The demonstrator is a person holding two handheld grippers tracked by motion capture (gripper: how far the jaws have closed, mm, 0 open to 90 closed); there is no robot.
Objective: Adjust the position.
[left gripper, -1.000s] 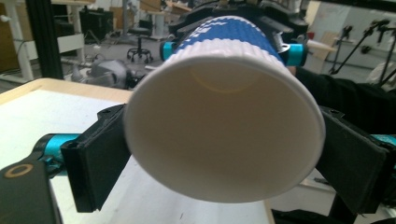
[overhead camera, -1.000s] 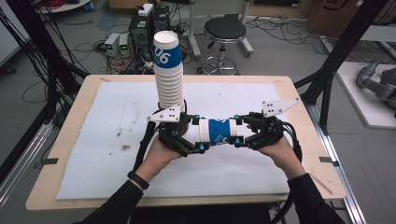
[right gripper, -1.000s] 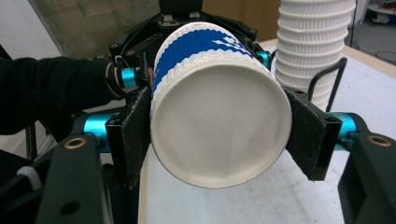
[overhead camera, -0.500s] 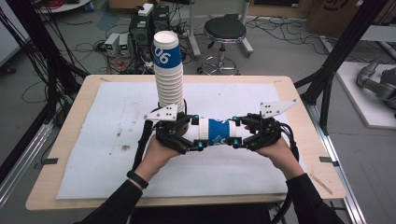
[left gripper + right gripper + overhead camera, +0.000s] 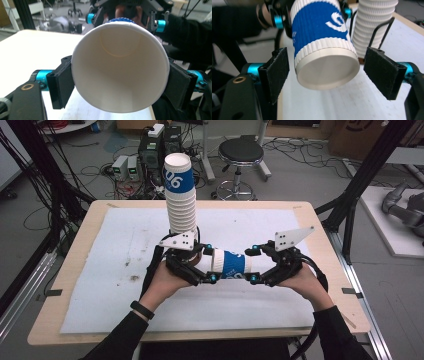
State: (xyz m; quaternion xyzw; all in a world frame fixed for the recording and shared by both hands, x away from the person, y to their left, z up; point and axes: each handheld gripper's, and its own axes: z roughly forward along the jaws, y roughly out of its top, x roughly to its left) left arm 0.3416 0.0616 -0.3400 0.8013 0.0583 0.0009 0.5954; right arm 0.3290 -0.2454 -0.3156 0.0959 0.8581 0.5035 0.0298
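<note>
Now the table (image 5: 75, 320), covered by a white sheet (image 5: 125, 240), carries a tall stack of paper cups (image 5: 181, 205) that stands upright just behind the two hands. In front of this stack, a single cup with a blue band (image 5: 227, 265) lies on its side in the air between the two claws, above the sheet.

The left claw (image 5: 202, 270) is closed on the mouth end of the cup: in the left gripper view its two pads press against the white rim (image 5: 120, 67) from both sides, and the inside of the cup looks empty. The right claw (image 5: 252, 265) stands wide open around the bottom end; in the right gripper view the base of the cup (image 5: 328, 68) sits between the pads without touching either of them.

I judge this is a handover step, the cup passing from one claw to the other. The next move probably calls for the right claw to close gently on the base, because the paper wall bends easily, and only afterwards should the left claw let go.
</note>
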